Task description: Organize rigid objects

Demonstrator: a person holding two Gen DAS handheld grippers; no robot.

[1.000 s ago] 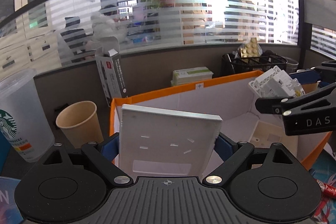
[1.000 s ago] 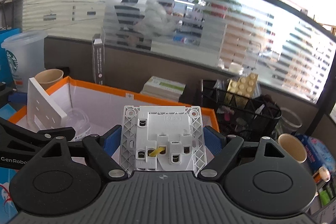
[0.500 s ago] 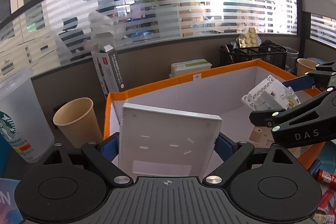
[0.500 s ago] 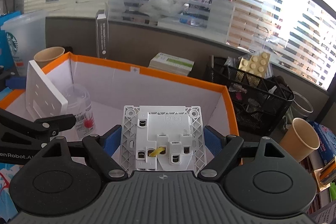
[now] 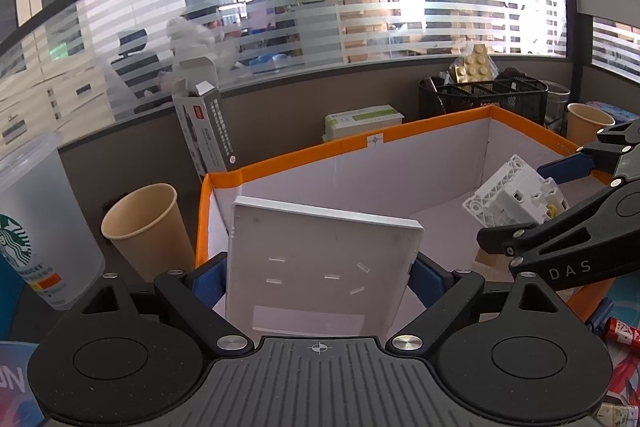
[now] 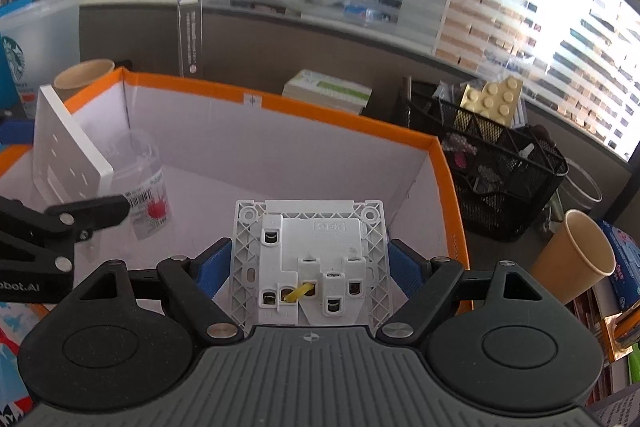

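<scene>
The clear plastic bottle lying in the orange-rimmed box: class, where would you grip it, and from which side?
Grip the clear plastic bottle across its round body, just above the barcode label, coming from above. It lies tilted on the floor of the orange-rimmed box near the left back corner, so the walls block a level approach. Jaws should span its width, not its length. The flat white plate held over it must clear first.
</scene>
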